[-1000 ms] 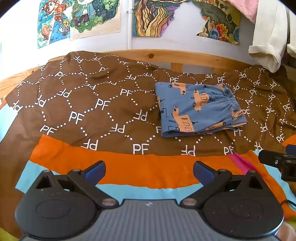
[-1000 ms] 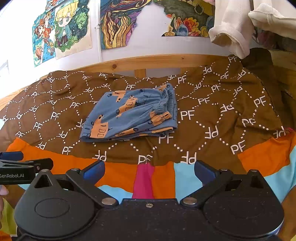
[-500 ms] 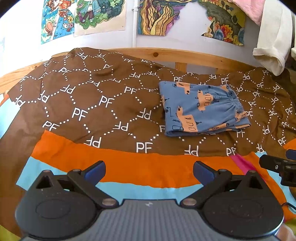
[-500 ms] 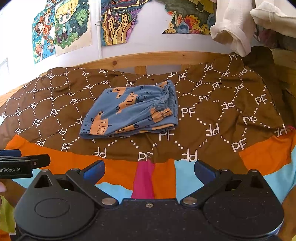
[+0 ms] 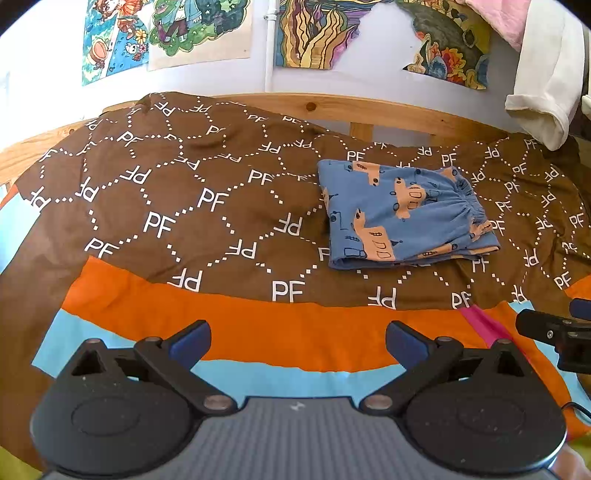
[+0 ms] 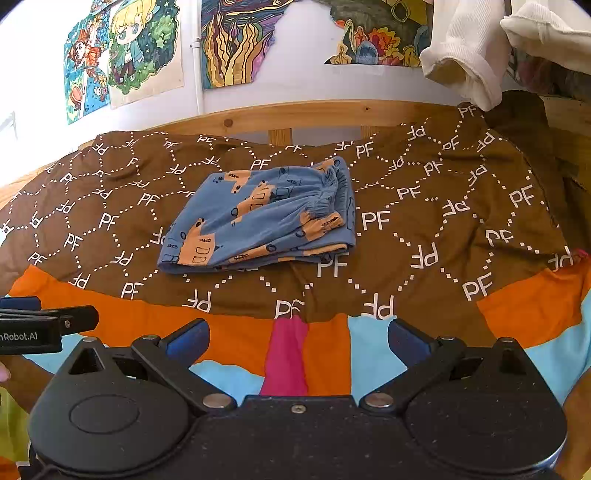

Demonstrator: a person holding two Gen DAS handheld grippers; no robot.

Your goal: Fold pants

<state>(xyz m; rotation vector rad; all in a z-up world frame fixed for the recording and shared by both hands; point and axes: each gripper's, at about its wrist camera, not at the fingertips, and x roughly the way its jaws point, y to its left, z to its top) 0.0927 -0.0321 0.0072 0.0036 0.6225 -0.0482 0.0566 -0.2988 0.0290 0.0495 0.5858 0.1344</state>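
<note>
The blue pants with orange vehicle prints lie folded in a compact rectangle on the brown PF-patterned bedspread. They also show in the right wrist view, elastic waistband to the right. My left gripper is open and empty, held back over the orange stripe, well short of the pants. My right gripper is open and empty, also short of the pants. Each gripper's tip shows at the edge of the other's view.
A wooden bed rail runs behind the bedspread, below a wall with posters. White clothing hangs at the upper right. The bedspread's near edge has orange, light blue and pink stripes.
Both grippers have drawn back and tilted slightly; the pants sit a little lower in both views. The pants have not moved on the bed.
</note>
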